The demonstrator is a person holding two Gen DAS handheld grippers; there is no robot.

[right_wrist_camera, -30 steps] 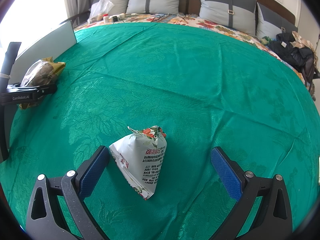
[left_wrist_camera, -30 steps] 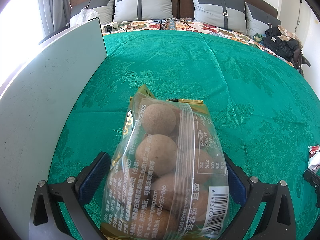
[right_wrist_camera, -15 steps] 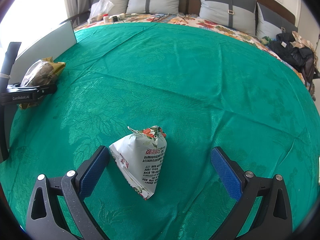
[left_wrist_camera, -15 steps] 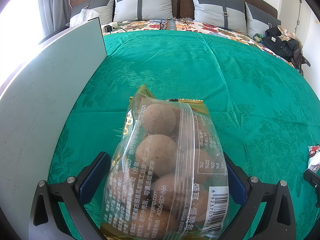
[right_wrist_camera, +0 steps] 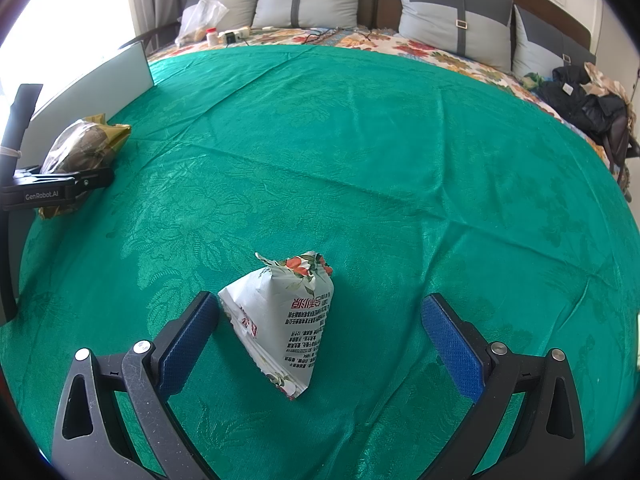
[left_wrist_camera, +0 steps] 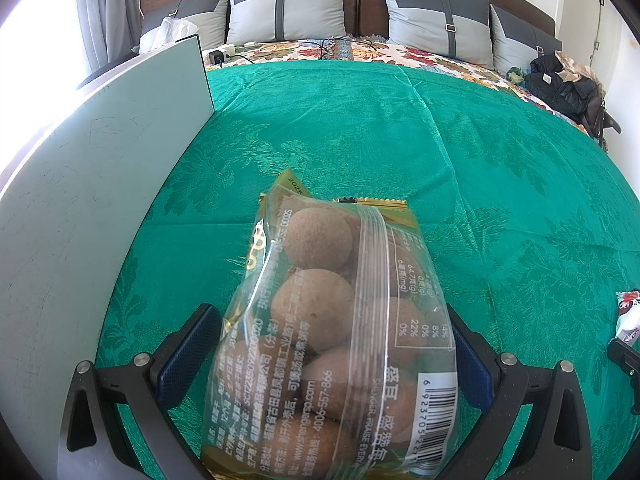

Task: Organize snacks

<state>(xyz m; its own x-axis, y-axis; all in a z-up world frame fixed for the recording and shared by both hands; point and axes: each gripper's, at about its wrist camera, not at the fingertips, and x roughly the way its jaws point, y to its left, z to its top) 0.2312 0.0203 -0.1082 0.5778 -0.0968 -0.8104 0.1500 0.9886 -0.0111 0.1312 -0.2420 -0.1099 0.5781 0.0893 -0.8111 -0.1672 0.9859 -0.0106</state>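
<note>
A clear and gold bag of round brown snacks lies between the fingers of my left gripper on the green bedspread. The jaws stand wide apart and the left pad shows a gap from the bag. The bag also shows in the right wrist view, with the left gripper around it. A white pyramid-shaped snack packet with floral print stands between the fingers of my open right gripper, close to the left pad. The packet's edge shows in the left wrist view.
A white board stands along the left edge of the bed, also in the right wrist view. Grey pillows line the headboard. Dark clothes lie at the far right. A plastic bag and small items lie near the pillows.
</note>
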